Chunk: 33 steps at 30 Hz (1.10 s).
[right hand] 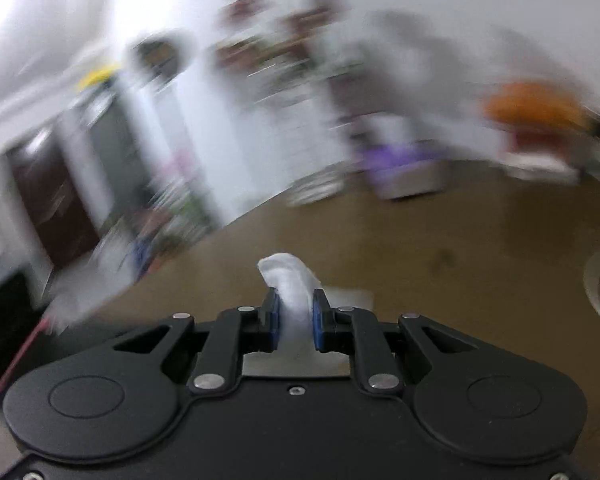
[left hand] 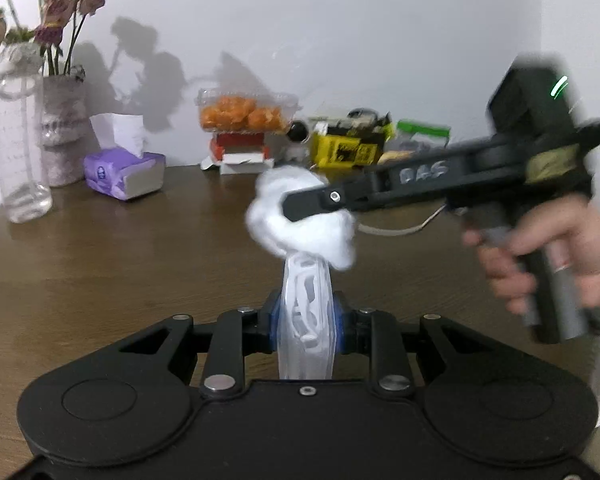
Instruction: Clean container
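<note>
Left gripper (left hand: 306, 300): jaws closed, nothing between.
Right gripper (right hand: 294, 312): jaws clenched on white tissue (left hand: 300, 216), crossing ahead.
Bench (left hand: 120, 260): tissue pack (left hand: 124, 174), bottle (left hand: 20, 152), orange punnet (left hand: 244, 112) behind.

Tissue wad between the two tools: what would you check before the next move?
1. Grip of right tool on tissue wad: ok.
2. Hold of left tool on the wad: cannot tell, its tips are hidden behind it.
3. Container located: cannot tell, only a pale rim at the right wrist view's edge.
4. Right wrist view sharp: not ok, blurred.
5. Distance of water bottle and tissue pack from the tools: ok.
</note>
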Each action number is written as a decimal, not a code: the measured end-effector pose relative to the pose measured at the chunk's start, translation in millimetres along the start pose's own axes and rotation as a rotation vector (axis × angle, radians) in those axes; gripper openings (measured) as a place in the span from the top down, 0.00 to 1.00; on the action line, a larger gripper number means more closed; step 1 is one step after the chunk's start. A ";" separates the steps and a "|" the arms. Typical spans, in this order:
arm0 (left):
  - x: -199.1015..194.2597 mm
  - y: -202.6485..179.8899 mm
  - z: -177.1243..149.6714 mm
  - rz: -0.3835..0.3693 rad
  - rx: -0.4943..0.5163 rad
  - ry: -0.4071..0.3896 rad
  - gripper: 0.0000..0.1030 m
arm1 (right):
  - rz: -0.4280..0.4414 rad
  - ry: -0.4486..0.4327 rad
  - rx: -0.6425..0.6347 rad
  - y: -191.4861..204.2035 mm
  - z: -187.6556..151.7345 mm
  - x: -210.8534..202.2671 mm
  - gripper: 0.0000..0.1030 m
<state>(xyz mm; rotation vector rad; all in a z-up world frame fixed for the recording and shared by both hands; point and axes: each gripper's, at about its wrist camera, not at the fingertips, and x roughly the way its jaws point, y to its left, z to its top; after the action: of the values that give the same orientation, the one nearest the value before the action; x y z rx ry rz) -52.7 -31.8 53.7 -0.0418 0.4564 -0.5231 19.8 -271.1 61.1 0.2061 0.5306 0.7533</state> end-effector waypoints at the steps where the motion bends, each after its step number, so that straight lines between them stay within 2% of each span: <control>1: -4.5 5.9 1.8 -0.017 -0.038 -0.017 0.76 | -0.020 -0.009 0.048 -12.3 -0.2 -1.1 0.84; 5: -12.1 42.6 11.3 -0.048 -0.283 -0.087 0.76 | 0.049 0.017 0.127 -27.5 -19.4 1.5 0.84; 10: 3.0 68.3 11.9 -0.019 -0.503 -0.097 0.76 | 0.172 0.016 0.129 -7.0 -47.9 5.9 0.84; 14: 9.4 72.0 14.3 0.018 -0.538 -0.097 0.75 | 0.193 0.036 0.061 22.7 -53.0 7.8 0.84; 17: 14.5 78.0 14.4 -0.010 -0.582 -0.088 0.75 | 0.297 0.040 0.055 32.0 -53.4 7.9 0.84; 18: 15.5 76.5 14.2 -0.011 -0.581 -0.087 0.75 | 0.300 0.039 0.039 38.3 -53.6 8.5 0.84; 22: 13.1 76.4 10.8 -0.031 -0.600 -0.088 0.75 | 0.286 -0.019 0.042 50.8 -53.3 7.7 0.84; 25: 5.6 86.4 9.6 -0.058 -0.645 -0.097 0.76 | 0.207 -0.021 0.034 46.8 -58.0 6.6 0.84; 26: 2.6 91.0 9.0 -0.076 -0.664 -0.098 0.76 | 0.201 -0.013 0.040 42.6 -62.3 3.8 0.84; 30: -1.4 97.6 6.5 -0.140 -0.722 -0.082 0.76 | 0.086 -0.027 0.137 10.4 -66.8 -4.9 0.84; 33: -1.4 90.7 5.6 -0.156 -0.696 -0.068 0.76 | 0.031 -0.090 0.163 -6.0 -54.9 -7.9 0.84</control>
<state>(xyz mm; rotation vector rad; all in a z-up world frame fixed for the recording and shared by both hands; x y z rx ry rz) -8.5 47.1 45.4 -0.7651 0.5539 -0.4927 -10.4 -281.4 15.4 0.3986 0.5039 0.7277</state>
